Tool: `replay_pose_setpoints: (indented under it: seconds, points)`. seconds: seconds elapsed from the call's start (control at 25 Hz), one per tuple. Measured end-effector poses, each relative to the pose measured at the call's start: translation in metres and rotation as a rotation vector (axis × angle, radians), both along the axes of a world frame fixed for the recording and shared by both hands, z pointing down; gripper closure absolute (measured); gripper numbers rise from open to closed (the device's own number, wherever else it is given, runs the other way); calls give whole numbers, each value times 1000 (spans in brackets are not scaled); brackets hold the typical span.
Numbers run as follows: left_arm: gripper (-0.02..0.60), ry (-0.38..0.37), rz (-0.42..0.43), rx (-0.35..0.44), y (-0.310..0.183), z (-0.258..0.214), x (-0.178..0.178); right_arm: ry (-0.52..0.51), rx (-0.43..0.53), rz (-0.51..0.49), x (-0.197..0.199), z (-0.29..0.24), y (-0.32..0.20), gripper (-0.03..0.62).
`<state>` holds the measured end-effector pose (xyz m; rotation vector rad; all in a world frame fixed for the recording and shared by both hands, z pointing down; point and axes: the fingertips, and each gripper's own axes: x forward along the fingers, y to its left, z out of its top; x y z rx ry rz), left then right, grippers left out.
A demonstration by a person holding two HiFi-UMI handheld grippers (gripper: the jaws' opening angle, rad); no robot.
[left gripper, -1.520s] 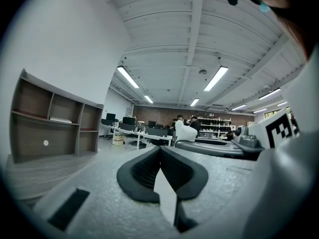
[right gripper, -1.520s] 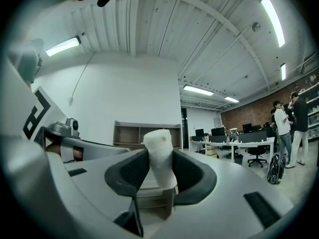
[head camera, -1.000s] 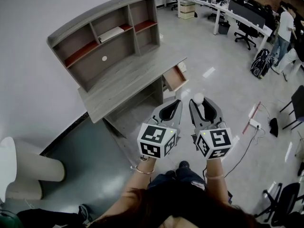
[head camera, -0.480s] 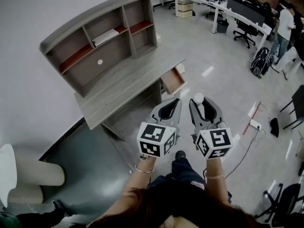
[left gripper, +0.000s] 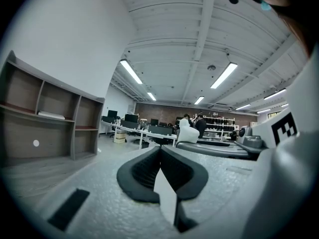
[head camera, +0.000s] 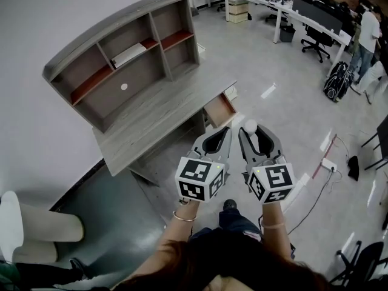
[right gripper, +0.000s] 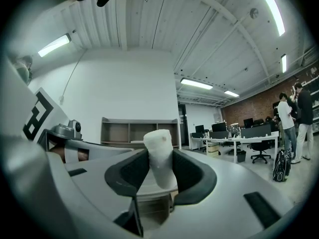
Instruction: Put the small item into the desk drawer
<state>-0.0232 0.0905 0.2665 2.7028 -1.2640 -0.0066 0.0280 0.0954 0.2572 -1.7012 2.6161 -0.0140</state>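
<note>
We held the small white item (right gripper: 159, 153) clamped upright between the fingers of our right gripper (head camera: 249, 132), above the floor (head camera: 285, 102), near the open desk drawer (head camera: 219, 108). Our left gripper (head camera: 225, 132), just beside it, had its fingers closed on nothing.

Desk (head camera: 159, 121): grey wood, at 10 o'clock in the head view, against the white wall.
Hutch (head camera: 91, 38): stands on the desk's rear edge, its compartments open.
Hutch shelf: a flat white object (head camera: 128, 54) lies in the upper middle compartment.
Drawer (head camera: 219, 109): pulled out at the desk's end, 1 o'clock.
Floor (head camera: 285, 71): pale grey, with a power strip (head camera: 329, 164) at 3 o'clock and a backpack (head camera: 335, 80) at 2 o'clock.
</note>
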Motion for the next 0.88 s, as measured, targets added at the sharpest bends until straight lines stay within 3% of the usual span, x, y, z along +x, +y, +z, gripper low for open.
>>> replay_pose_setpoints:
  seconds: [0.88]
  points:
    - [566,-2,-104,-26,-113,3,40,25,11,-93,40,-2,-119,457]
